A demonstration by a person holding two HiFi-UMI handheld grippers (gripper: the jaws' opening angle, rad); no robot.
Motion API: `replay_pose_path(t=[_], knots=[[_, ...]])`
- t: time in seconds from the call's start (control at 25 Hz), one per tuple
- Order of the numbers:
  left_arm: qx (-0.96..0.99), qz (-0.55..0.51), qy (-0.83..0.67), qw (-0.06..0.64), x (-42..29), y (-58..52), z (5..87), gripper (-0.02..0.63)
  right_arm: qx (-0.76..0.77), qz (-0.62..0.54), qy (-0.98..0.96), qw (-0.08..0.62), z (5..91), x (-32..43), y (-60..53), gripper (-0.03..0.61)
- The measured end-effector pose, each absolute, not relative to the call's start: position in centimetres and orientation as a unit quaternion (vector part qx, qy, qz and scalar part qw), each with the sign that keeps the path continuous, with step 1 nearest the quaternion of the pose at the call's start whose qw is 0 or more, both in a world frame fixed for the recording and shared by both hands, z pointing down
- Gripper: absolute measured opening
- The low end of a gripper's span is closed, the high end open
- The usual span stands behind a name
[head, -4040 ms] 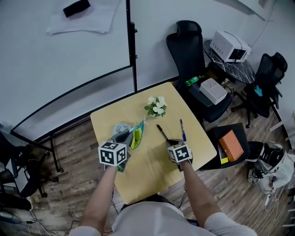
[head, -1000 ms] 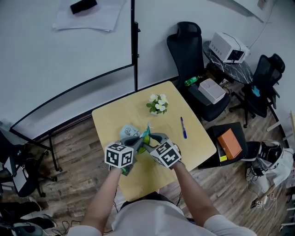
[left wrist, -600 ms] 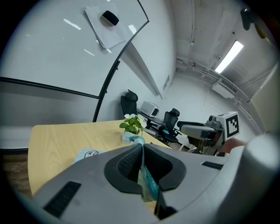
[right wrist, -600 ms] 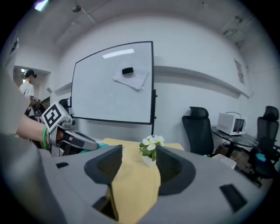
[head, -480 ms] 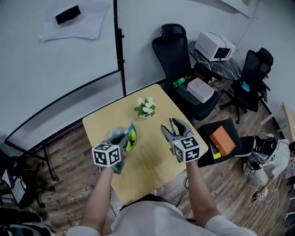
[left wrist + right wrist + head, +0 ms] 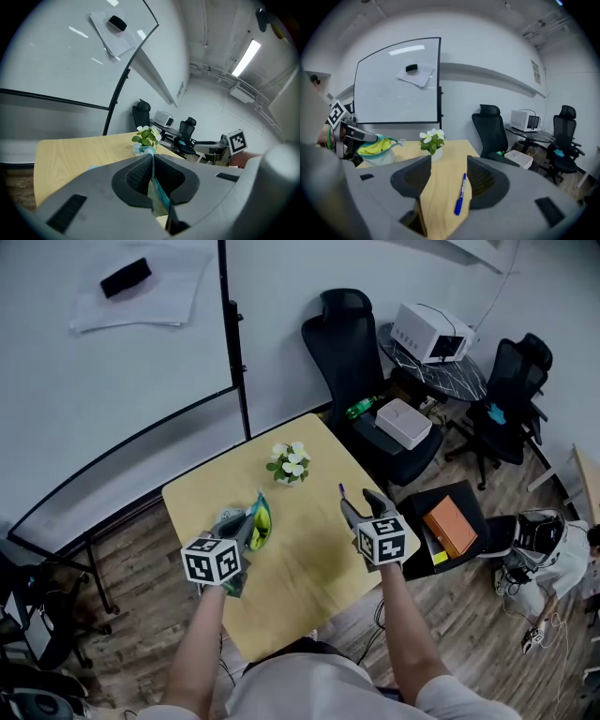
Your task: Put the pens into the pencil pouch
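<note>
The pencil pouch (image 6: 257, 519), teal with a yellow lining, is held up off the wooden table (image 6: 309, 568) with its mouth open. My left gripper (image 6: 242, 526) is shut on the pouch's edge (image 6: 158, 193), and the fabric shows pinched between its pads. A blue pen (image 6: 460, 194) lies on the table near the right edge. My right gripper (image 6: 449, 162) is open just behind the pen, which shows in the gap between its jaws. In the head view only the pen's far tip (image 6: 341, 490) shows past the right gripper (image 6: 359, 503). I see no other pen.
A small pot of white flowers (image 6: 289, 465) stands at the far side of the table. A black office chair (image 6: 352, 343) and a low black stand with an orange book (image 6: 450, 526) are to the right. A whiteboard (image 6: 112, 352) is behind.
My right gripper has left the pouch's mouth and swung right to the blue pen, jaws open. The left gripper still holds the pouch and has barely moved.
</note>
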State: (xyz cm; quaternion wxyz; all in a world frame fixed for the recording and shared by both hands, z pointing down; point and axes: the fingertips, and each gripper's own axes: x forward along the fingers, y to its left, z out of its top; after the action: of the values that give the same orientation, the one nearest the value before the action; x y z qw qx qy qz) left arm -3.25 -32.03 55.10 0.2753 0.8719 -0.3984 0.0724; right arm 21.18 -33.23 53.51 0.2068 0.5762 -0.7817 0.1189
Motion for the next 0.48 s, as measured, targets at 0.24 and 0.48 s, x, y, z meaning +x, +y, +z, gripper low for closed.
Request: replay_pose_path(t=[0.24, 0.48], knots=[[0.872, 0.079, -0.405, 0.264, -3.0, -31.8, 55.2, 0.02, 0.579, 0.184, -0.75, 0.261, 60.9, 23.1, -33.8, 0.216], [0.87, 0.081, -0.406, 0.267, -2.9, -31.5, 55.3, 0.02, 0.568, 0.24, -0.718, 0.324, 66.7, 24.0, -33.7, 0.182]])
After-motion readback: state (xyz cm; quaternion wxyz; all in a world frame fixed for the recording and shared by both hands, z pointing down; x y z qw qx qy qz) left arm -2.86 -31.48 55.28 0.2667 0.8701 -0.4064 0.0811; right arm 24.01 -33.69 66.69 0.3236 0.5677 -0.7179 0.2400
